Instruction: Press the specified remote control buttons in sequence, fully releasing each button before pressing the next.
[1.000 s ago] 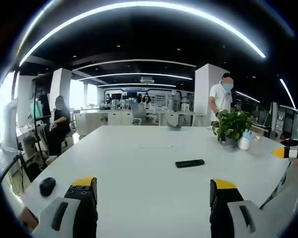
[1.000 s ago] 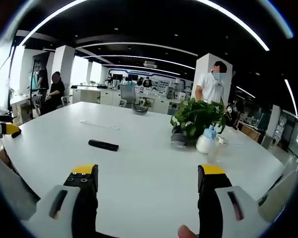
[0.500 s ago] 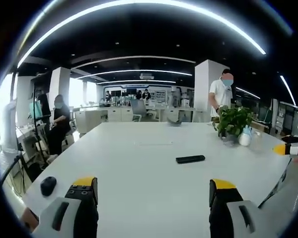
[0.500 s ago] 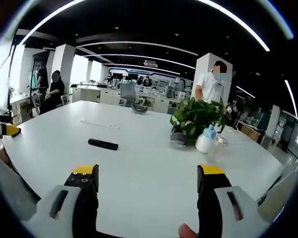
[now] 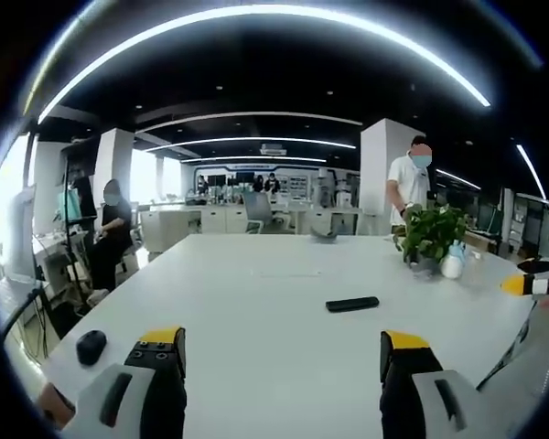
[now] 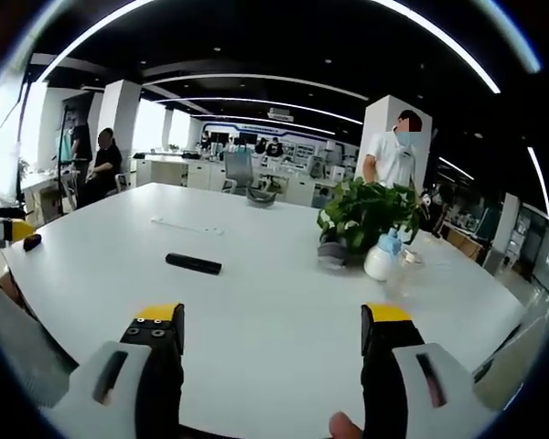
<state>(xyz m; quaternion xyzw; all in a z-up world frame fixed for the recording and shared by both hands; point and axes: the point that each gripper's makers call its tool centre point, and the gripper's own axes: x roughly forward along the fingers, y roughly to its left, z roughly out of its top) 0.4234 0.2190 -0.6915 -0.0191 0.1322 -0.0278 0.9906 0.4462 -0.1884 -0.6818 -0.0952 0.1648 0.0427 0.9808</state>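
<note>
Since a second ago nothing on the table shifted; only your hands drifted slightly, so both views slid a little. You worked over the big white oval table [image 5: 256,311], with the leafy green potted plant [image 6: 361,219] and a small white-and-blue bottle [image 6: 382,259] touching its base at about two o'clock in the right gripper view. The slim black remote control [image 5: 352,304] lay flat, well apart from both tools: one o'clock in the left gripper view, eleven o'clock in the right. A small black mouse [image 5: 91,346] sat at nine o'clock near the table edge. Your left gripper [image 5: 279,352] and right gripper [image 6: 272,327] hovered spread wide, grasping nothing.
</note>
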